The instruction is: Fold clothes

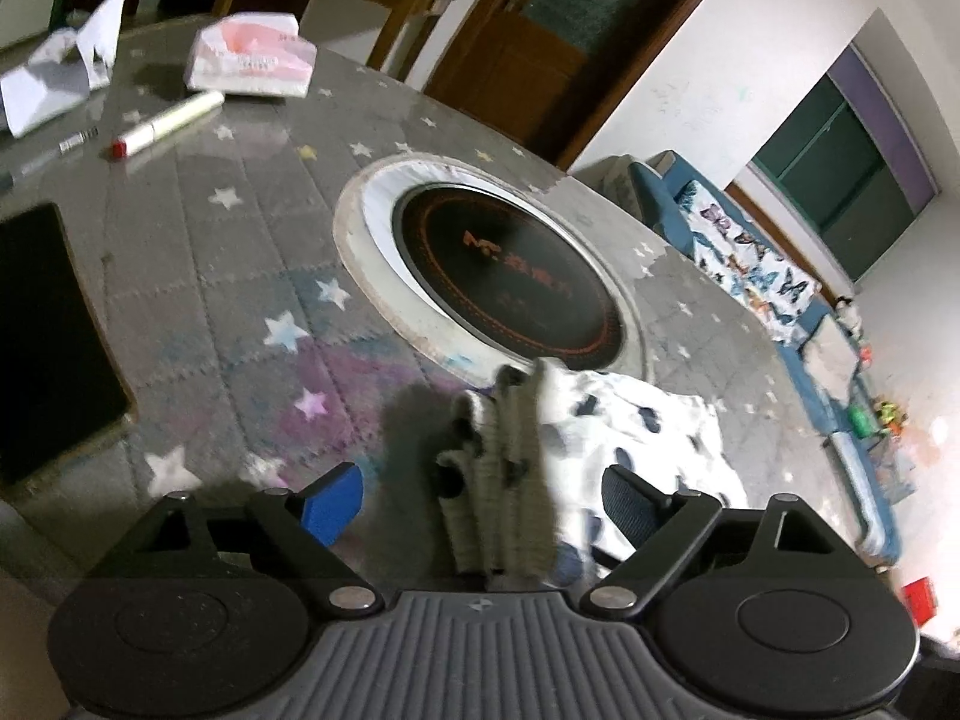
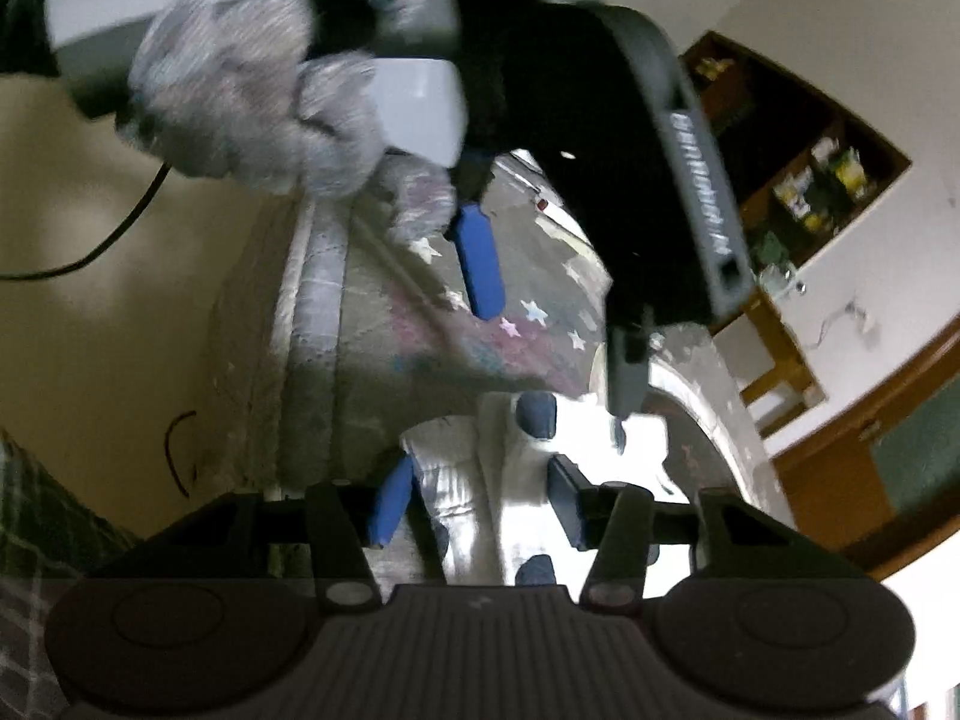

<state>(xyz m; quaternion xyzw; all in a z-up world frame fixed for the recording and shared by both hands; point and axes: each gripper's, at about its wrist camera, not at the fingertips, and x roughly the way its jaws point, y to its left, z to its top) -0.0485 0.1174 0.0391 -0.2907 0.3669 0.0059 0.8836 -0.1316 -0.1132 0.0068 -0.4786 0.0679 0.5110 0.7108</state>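
A white garment with dark blue spots (image 1: 636,432) lies bunched on the star-patterned table cover (image 1: 240,276), by the near rim of the round black cooktop (image 1: 504,276). My left gripper (image 1: 480,498) is open, its blue pads apart on either side of the garment's grey ribbed edge (image 1: 510,468). In the right wrist view, my right gripper (image 2: 477,501) is open around a fold of the same garment (image 2: 480,480), which sits between its pads. The left gripper (image 2: 540,312), held by a gloved hand (image 2: 252,102), hangs just above it.
On the far side of the table lie a tissue pack (image 1: 252,54), a red-capped marker (image 1: 168,123), a pen (image 1: 54,153) and crumpled paper (image 1: 60,66). A black tablet (image 1: 48,336) lies at the left. A blue sofa (image 1: 780,300) stands beyond the table.
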